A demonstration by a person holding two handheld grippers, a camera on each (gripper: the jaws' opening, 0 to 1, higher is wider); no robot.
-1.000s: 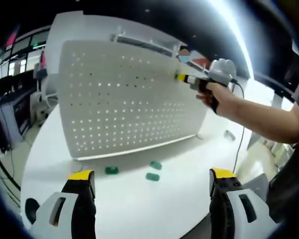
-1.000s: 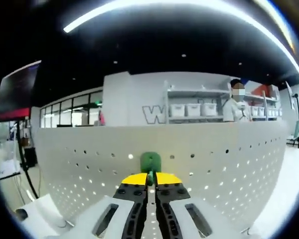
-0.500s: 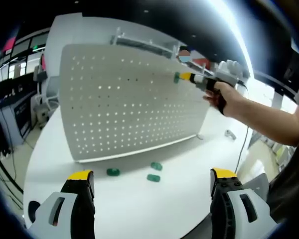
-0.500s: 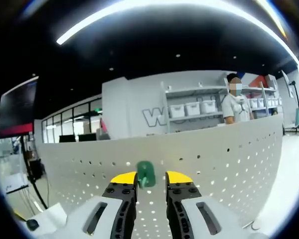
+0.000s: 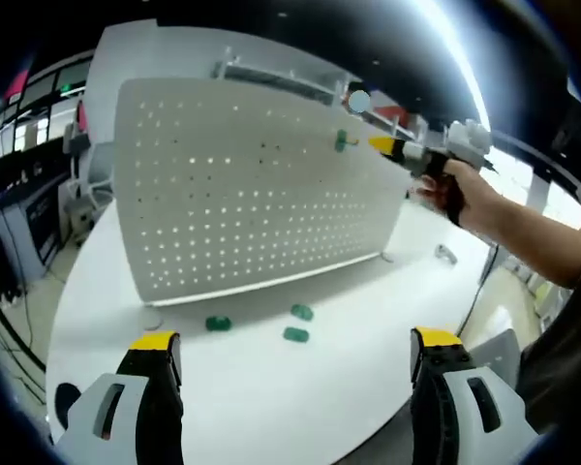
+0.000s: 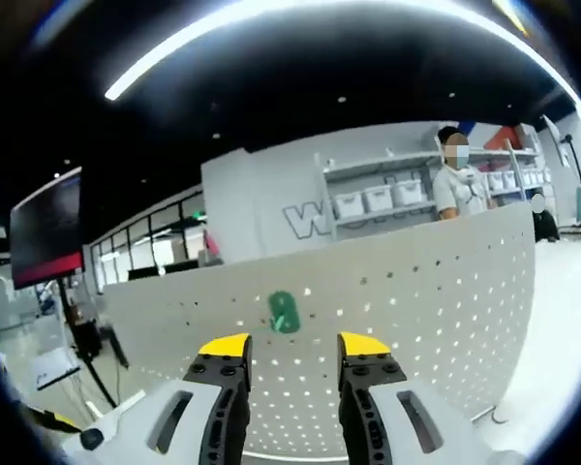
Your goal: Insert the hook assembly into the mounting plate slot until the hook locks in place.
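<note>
The small green plastic hook (image 6: pixel 284 312) sits on the white perforated mounting plate (image 6: pixel 416 320), just ahead of the right gripper (image 6: pixel 292 345), whose fingers are spread and empty; left gripper (image 5: pixel 295 347) wide.

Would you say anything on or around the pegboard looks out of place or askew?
Nothing stands out. The green hook sits on the upright pegboard, clear of the open right gripper, and three green hooks lie loose on the table.

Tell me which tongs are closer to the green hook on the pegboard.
Right. The right tongs sit open just off the green hook on the pegboard; the left tongs hang low over the table, well back from it.
</note>
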